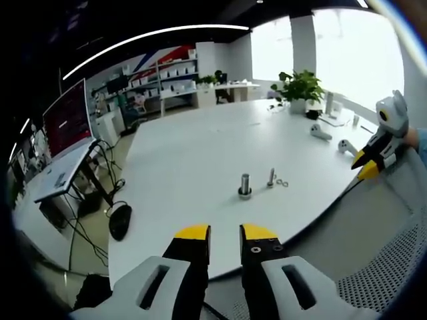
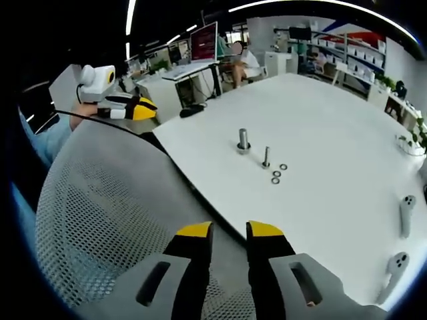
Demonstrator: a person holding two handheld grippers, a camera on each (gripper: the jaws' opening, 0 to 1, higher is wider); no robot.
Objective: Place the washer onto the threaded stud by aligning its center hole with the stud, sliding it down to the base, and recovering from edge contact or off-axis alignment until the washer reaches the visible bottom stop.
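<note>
Tongs, two pairs, both unladen: left tongs (image 1: pixel 225 241) and right tongs (image 2: pixel 229 239) each stand with jaws parted by a narrow gap, nothing between them, both held back off the near edge of the bench (image 1: pixel 200 147), over a grey mesh chair back (image 2: pixel 100 220). Item: threaded stud (image 2: pixel 266 157), slim, upright, standing toward the near edge of the white bench. Item: washers (image 2: pixel 276 175), three loose rings lying flat just beside the stud's foot, apart from it and from one another; none yet on the stud. Item: thicker steel post on a nut-like base (image 2: pixel 243 141), upright, near the stud on its far side from the washers. Sundry: two white handheld controllers (image 2: pixel 403 215) toward one end of the bench; potted plant (image 1: pixel 298 85) at the far edge; monitor and desks beyond. Status, by judgement: task not begun; the step in hand is the reach to one washer. Handling note: a thin flat ring offers little to pinch, so come down low with jaws spread across its rim, lift it level, then centre the hole over the stud tip before lowering; if it catches on the threads, back off and re-level rather than pressing.
</note>
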